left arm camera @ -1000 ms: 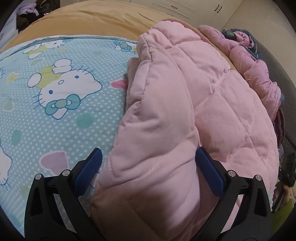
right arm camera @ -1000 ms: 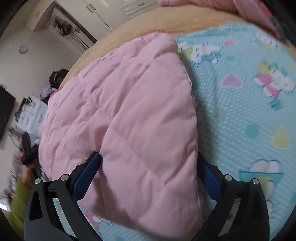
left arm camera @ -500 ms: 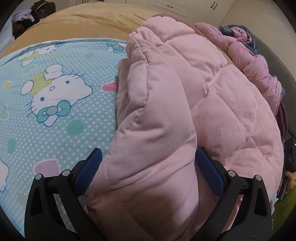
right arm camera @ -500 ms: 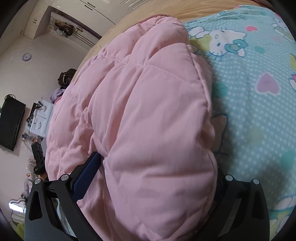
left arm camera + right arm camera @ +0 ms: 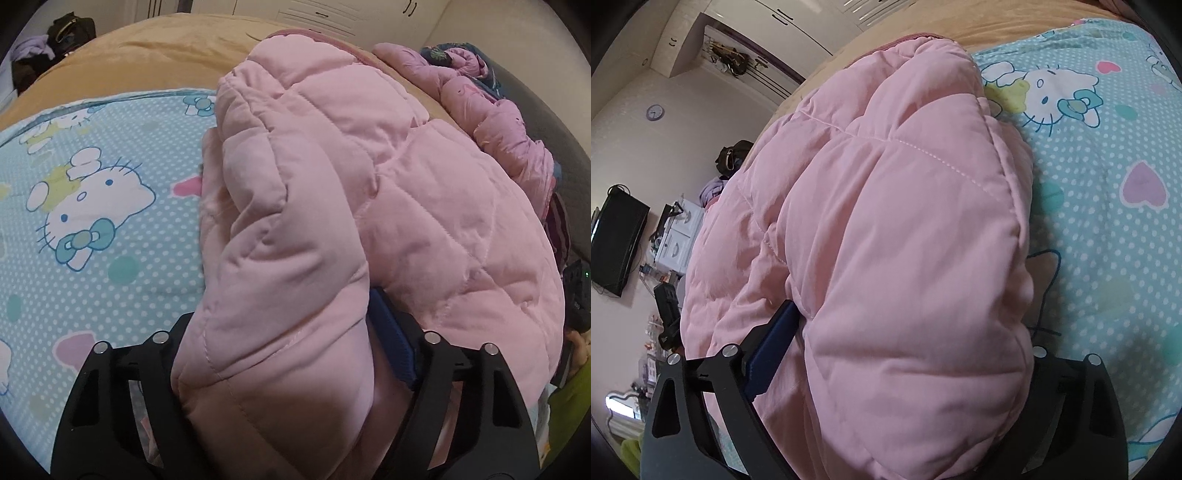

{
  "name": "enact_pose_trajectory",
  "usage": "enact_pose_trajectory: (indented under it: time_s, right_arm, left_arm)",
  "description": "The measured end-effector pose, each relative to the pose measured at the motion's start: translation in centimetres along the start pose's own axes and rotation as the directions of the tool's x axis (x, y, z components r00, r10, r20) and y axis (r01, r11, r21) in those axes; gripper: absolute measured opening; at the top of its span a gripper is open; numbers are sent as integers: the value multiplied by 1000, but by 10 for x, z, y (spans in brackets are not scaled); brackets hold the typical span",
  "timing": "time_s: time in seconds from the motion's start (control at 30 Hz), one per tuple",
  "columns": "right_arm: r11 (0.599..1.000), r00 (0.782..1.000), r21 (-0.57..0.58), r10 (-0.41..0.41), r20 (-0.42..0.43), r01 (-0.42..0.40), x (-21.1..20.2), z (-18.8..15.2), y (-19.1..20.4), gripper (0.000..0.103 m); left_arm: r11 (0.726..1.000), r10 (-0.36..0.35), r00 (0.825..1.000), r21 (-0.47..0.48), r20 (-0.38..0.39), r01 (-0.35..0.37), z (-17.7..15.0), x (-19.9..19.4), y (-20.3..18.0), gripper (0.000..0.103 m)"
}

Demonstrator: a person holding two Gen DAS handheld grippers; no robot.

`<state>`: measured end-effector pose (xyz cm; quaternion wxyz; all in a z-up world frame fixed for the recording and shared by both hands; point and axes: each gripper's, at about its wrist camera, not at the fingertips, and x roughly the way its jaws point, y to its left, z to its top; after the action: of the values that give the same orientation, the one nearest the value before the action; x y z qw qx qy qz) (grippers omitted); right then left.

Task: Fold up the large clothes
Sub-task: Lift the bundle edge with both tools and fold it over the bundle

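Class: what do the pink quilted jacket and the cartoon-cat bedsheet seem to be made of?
Pink quilted jacket: soft matte woven shell, probably padded; stitched puffy panels show it. Cartoon-cat bedsheet: thin printed fabric, perhaps cotton; it lies flat and dull, with dots.

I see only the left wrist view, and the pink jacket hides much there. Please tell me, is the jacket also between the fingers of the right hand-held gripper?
Observer: Yes. The pink jacket fills the gap of the right hand-held gripper, and its jaws are closing on it.
Operator: Do both pads show?
Observer: Only one blue pad shows, against the fabric. The jacket bulges over the other finger.
Operator: What is beyond the jacket on that side?
Observer: To the left of the jacket in that view, a black screen hangs on the wall.
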<state>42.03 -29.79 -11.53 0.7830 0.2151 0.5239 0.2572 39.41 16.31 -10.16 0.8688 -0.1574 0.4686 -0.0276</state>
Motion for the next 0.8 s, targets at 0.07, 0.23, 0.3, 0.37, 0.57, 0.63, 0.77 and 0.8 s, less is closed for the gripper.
enact_pose_trajectory:
  time_s: [0.07, 0.23, 0.3, 0.37, 0.57, 0.63, 0.77, 0.8]
  right_arm:
    - [1000, 1000, 3, 10, 4, -10, 1, 0, 2, 90]
    - [1000, 1000, -16, 15, 17, -15, -2, -2, 5, 81]
    - [999, 1000, -32, 14, 24, -13, -5, -3, 8, 73]
    - [999, 999, -44, 19, 32, -18, -11, -3, 12, 60]
    - [998, 999, -57, 22, 29, -21, -24, 0, 20, 47]
    - [998, 999, -54, 30, 33, -28, -28, 1, 23, 46]
    - [996, 997, -64, 65, 45, -62, -44, 6, 28, 43]
    - [995, 996, -69, 72, 45, -69, -47, 6, 30, 43]
  left_arm:
    - [1000, -2, 1000, -1, -2, 2, 1, -1, -2, 66]
    - [999, 22, 1000, 26, 6, -23, -1, -6, -11, 55]
    - [999, 31, 999, 40, 12, -31, -1, -9, -15, 50]
    - [998, 38, 999, 56, 18, -39, -2, -13, -19, 45]
    - [997, 37, 999, 63, 27, -39, -5, -29, -23, 38]
    - [997, 35, 999, 61, 29, -37, -7, -34, -25, 38]
    - [998, 26, 999, 49, 33, -28, -14, -48, -25, 37]
    - [998, 26, 999, 48, 33, -28, -16, -51, -26, 37]
